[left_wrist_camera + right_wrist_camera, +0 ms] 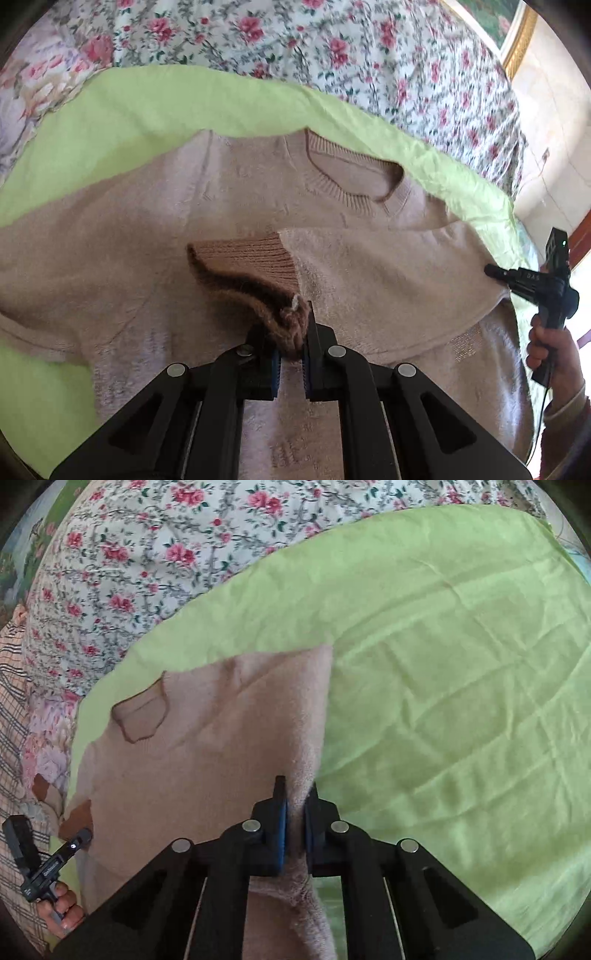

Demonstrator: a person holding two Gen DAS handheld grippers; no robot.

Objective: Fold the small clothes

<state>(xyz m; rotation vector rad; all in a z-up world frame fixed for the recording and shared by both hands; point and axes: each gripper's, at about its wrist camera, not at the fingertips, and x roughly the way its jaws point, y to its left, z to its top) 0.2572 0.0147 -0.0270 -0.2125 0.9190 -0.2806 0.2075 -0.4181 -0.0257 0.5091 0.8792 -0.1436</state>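
Left gripper (pixel 291 354) clamps the soft, limp sweater's (pixel 221 206) ribbed cuff (pixel 243 258); right gripper (pixel 295 812) pinches its side edge, sensible holds for floppy knit.

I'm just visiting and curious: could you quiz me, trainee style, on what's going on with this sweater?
1. True or false: the left gripper is shut on the sweater's brown ribbed cuff.
2. What does the right gripper pinch? A) green sheet B) the pink sweater's side edge C) floral quilt
3. What colour sheet lies under the pink sweater?

Key: 1 true; 2 B; 3 light green.
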